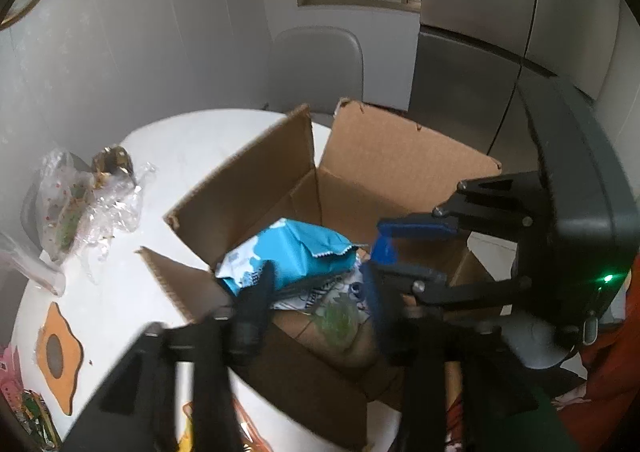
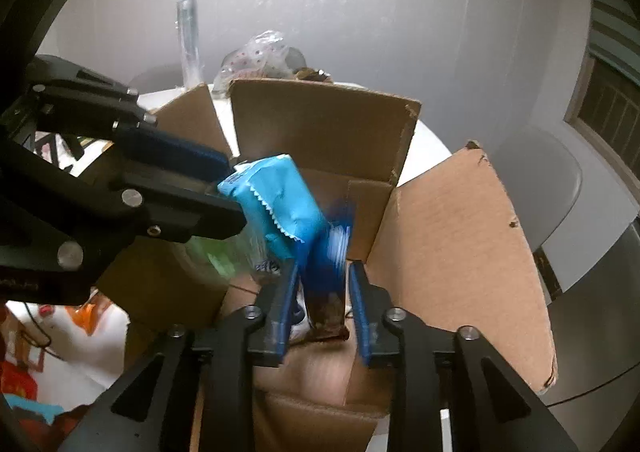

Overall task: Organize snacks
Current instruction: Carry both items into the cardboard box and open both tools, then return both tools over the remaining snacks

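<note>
Blue, soft and crinkly, the light snack bag (image 2: pixel 276 204) sits pinched at its edge in my left gripper (image 2: pixel 230 188) over the cardboard box (image 2: pixel 460 252), while my right gripper (image 2: pixel 324 300) hangs open around a dark packet (image 2: pixel 326 304).

No text, brand or number can be read in either view. The blue snack packet (image 1: pixel 292 252) in the cardboard box (image 1: pixel 404 168) carries dark print on its white part, and the white packet (image 1: pixel 320 292) under it too, but both are too blurred to make out.
</note>
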